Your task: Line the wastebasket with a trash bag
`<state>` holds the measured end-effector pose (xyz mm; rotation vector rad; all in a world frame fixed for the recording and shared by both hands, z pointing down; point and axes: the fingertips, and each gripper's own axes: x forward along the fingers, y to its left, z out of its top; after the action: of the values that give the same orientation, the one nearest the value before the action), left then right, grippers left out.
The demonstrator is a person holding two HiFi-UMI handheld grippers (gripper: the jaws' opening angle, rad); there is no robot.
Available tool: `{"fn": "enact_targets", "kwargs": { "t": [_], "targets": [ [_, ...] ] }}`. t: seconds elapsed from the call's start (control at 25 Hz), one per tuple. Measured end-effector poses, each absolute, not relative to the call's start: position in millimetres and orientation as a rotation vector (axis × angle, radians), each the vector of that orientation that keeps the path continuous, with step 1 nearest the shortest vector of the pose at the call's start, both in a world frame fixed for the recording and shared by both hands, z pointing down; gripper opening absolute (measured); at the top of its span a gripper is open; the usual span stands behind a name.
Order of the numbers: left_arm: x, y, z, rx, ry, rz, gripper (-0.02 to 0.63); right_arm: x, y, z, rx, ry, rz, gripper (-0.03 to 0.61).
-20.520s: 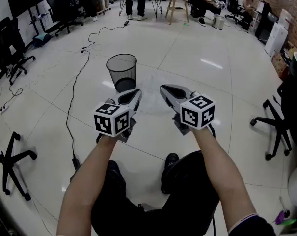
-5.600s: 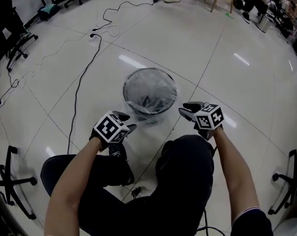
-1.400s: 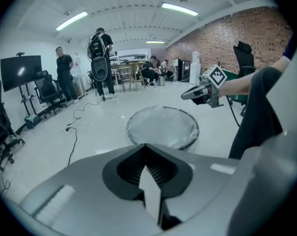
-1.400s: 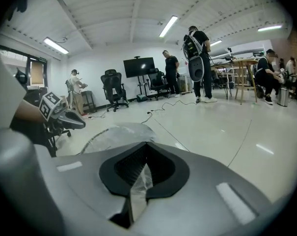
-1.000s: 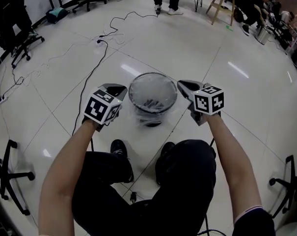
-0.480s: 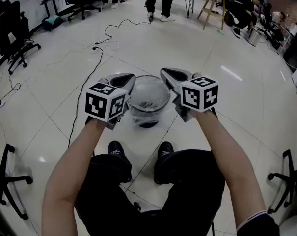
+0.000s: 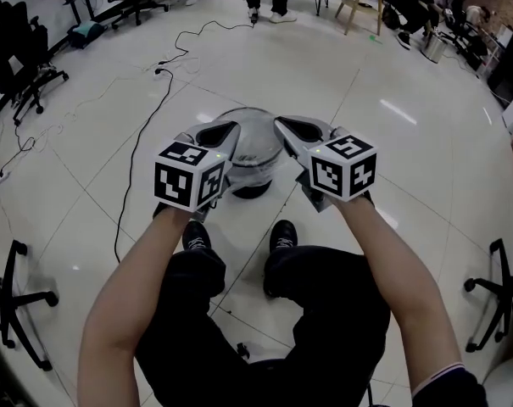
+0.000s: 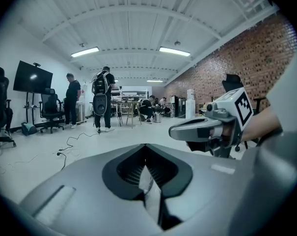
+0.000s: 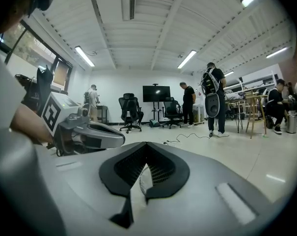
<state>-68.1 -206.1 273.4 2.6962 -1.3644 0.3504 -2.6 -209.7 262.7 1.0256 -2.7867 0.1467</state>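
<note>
plastic bag between both fingers

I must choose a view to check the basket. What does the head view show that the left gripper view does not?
Only the head view: the wastebasket with its clear bag, and the person's shoes. Only the left gripper view: the ceiling and its strip lights. Both: the right gripper, shut, and the black floor cable.

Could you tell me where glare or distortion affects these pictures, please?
Head view: light streaks glare on the glossy floor; fisheye bows straight lines. Left gripper view: black vignette rings the frame. Right gripper view: same vignette, bright ceiling lights.
</note>
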Motion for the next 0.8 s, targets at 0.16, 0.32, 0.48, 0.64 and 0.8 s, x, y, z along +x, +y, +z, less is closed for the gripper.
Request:
{"fn": "enact_targets", "kwargs": {
  "t": [0.16,0.32,0.48,0.64,0.8],
  "targets": [
    [-54,-193,269,2.717,-1.360,0.353,0.012,-1,-194,258,1.007,-2.799,0.134,0.000],
    [-49,-185,262,2.728,-1.364,0.330,0.012,1,-184,253,0.997,-2.810,0.118,0.000],
    [-50,-181,258,2.728,-1.367,0.313,0.012,1,-180,250,0.994,-2.817,0.104,0.000],
    [-50,-178,257,2.731,-1.368,0.311,0.012,3,-176,246,0.995,-2.825,0.098,0.000],
    [-53,-177,255,2.724,-1.370,0.298,0.012,4,-175,244,1.001,-2.832,0.098,0.000]
  ]
}}
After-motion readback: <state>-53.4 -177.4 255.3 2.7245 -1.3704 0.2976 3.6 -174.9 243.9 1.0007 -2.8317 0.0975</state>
